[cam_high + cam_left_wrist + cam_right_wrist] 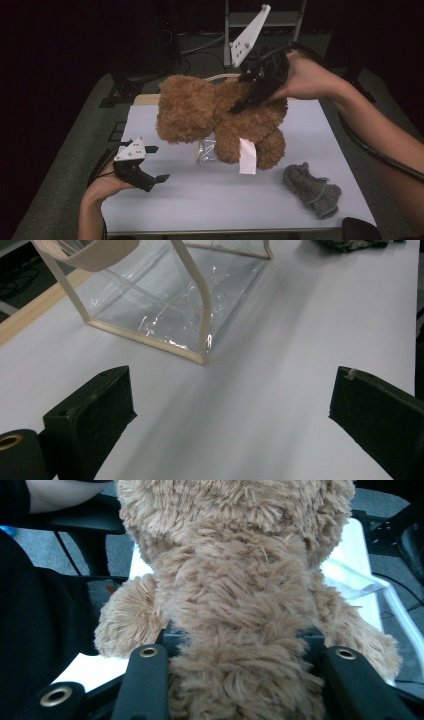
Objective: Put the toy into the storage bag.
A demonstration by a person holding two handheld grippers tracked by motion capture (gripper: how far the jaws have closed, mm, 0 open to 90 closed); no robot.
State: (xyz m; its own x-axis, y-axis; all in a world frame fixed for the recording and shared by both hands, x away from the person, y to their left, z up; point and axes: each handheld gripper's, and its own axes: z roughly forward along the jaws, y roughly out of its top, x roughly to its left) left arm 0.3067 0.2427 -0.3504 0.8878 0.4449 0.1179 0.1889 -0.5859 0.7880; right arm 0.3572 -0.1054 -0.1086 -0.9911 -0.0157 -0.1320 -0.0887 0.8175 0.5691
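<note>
A brown plush teddy bear (210, 117) hangs in the air above the middle of the white table, a white tag dangling from it. My right gripper (250, 92) is shut on its body, and in the right gripper view the jaws squeeze the bear's (235, 605) fur from both sides. My left gripper (152, 165) rests low at the table's front left, open with nothing between its jaws. Ahead of the left gripper (230, 405) stands a clear plastic bag (170, 295) with beige trim; it also shows beneath the bear (207, 150).
A grey knitted cloth (312, 187) lies at the front right of the white table (225, 200). A metal rack (265, 20) and cables stand on the dark floor behind the table. A thick black cable (370, 150) trails from the right gripper.
</note>
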